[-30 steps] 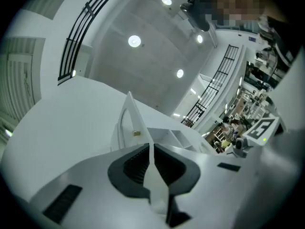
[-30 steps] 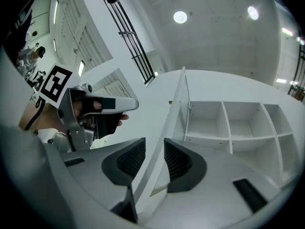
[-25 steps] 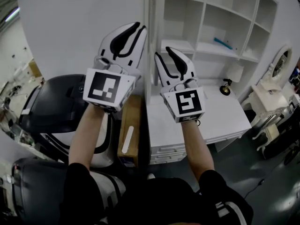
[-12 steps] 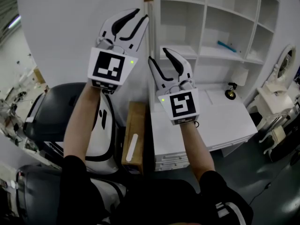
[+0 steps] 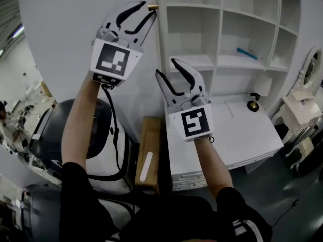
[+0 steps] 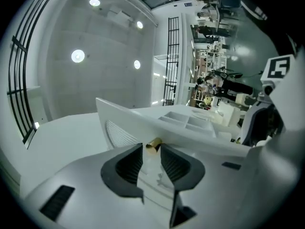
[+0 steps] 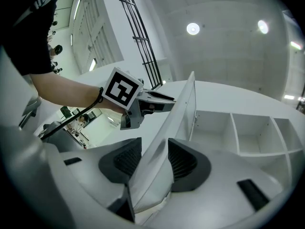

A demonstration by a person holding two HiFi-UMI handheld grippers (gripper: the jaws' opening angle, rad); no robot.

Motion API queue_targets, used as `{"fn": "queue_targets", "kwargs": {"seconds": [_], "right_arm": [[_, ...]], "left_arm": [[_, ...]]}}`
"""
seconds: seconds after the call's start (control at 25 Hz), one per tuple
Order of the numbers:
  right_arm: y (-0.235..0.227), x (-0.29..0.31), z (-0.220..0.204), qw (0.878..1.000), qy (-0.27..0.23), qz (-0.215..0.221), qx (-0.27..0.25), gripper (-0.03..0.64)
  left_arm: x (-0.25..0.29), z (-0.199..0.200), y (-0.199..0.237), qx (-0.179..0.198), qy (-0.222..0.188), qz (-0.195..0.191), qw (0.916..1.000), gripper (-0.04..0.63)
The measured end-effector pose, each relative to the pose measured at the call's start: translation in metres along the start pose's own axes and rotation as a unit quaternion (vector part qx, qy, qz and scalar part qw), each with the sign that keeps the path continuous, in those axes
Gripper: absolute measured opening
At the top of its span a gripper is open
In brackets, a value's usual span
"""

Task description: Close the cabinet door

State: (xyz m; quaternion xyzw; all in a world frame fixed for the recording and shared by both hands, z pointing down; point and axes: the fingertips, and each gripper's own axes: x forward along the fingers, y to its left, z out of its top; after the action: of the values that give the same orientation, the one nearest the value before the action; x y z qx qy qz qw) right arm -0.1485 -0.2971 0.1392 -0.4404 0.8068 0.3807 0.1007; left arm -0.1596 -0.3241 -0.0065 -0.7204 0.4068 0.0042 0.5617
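Hands held two grippers up at the open cabinet door (image 7: 177,112), which stood out from the white shelves (image 5: 222,59) with its thin edge facing the person. The left gripper (image 5: 149,10) was high up by the door's edge, and its jaws had just been opening. In the left gripper view they stood apart with a small gold knob (image 6: 153,145) right between the tips. It was hard to tell if the knob touched one pad, but nothing squeezed it. The right gripper (image 5: 165,67) was lower down, and its jaws had just been opening too. In the right gripper view the door's edge ran between the two black pads (image 7: 183,162), and the jaws were wide and did not pinch it.

In the head view the door's edge was only a thin line, and the right gripper covered part of it. The top of the door and the top shelves were cut off by the picture. A blue thing (image 5: 245,51) lay on one shelf, too small to make out. A little lamp (image 5: 254,103) stood on the white surface (image 5: 242,135) under the shelves. A brown box (image 5: 149,153) stood on the floor just left of the surface. A big black and white machine (image 5: 96,145) at the left was half hidden by the left arm
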Motion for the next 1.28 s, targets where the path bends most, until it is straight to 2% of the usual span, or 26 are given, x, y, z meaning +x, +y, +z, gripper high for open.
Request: {"fn": "queue_targets", "kwargs": {"seconds": [0.24,0.48,0.6,0.8,1.08,1.28], "right_arm": [[0.0004,0.0008,0.0019,1.0,-0.016,-0.001,0.025,0.17],[-0.002,0.0015,0.0015,0.998,-0.034,-0.025,0.047,0.161],[-0.0019,0.0016,0.0024,0.996,-0.042,-0.037,0.07,0.149],[-0.0045,-0.0019,0.0029,0.991,-0.063,-0.03,0.117,0.138],[-0.0062,-0.0016,0.0033,0.989,-0.064,-0.054,0.119,0.126],[-0.0088,-0.0061,-0.0012,0.989,-0.063,-0.05,0.12,0.124]], "left_arm": [[0.0025,0.0037,0.0002,0.007,-0.012,0.002,0.9999,0.111],[0.0041,0.0023,-0.0003,0.061,0.026,0.034,0.9972,0.109],[0.0044,0.0033,-0.0003,0.082,0.033,0.036,0.9954,0.109],[0.0037,0.0028,-0.0014,0.087,0.039,0.04,0.9946,0.106],[0.0059,0.0037,-0.0009,0.09,0.045,0.037,0.9942,0.104],[0.0084,0.0035,-0.0063,0.09,0.048,0.043,0.9938,0.103]]}}
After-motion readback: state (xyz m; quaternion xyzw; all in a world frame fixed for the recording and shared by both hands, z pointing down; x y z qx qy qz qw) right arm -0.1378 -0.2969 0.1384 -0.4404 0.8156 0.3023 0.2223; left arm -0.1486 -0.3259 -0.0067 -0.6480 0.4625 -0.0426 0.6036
